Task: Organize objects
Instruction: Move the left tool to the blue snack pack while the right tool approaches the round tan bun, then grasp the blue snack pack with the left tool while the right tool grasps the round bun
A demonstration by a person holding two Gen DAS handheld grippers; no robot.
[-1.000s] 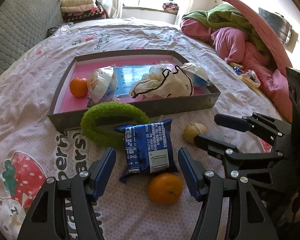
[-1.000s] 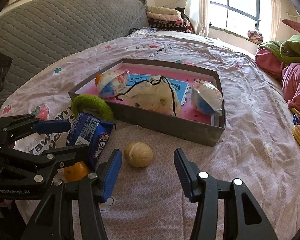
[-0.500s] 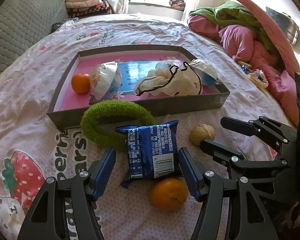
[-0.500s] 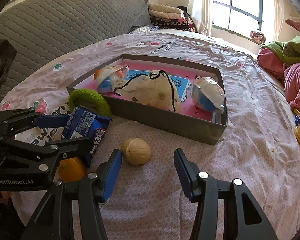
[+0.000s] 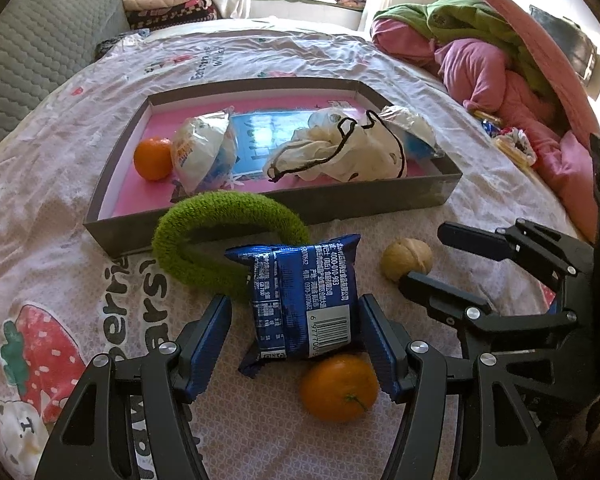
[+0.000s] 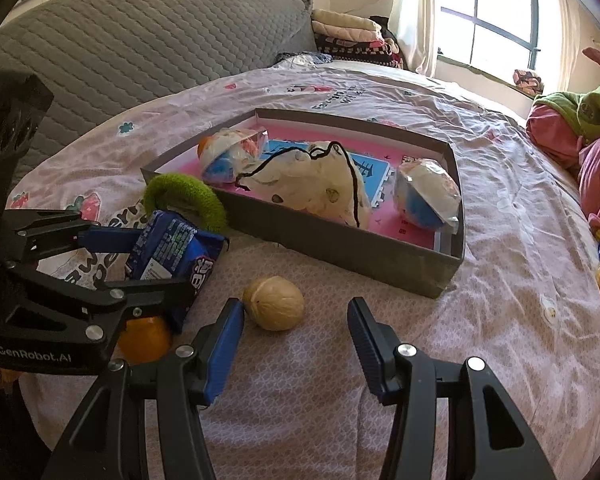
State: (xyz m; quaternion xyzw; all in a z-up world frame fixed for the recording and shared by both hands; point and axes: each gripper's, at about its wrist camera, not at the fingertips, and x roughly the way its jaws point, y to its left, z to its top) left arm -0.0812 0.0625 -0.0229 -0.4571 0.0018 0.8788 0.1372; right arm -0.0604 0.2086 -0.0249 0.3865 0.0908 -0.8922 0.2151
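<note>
A blue snack packet lies on the bed, between the open fingers of my left gripper. An orange lies just below it by the right finger. A walnut lies to the right, and a green fuzzy ring leans on the grey tray. In the right wrist view my right gripper is open, with the walnut just ahead of its left finger. The packet sits inside the left gripper there.
The tray holds an orange, two wrapped buns and a white drawstring bag. Pink and green bedding is piled at the right. A grey quilted headboard stands at the left.
My left gripper has moved forward, so the packet now sits between its fingers. My right gripper has moved closer to the walnut. Both stay open.
</note>
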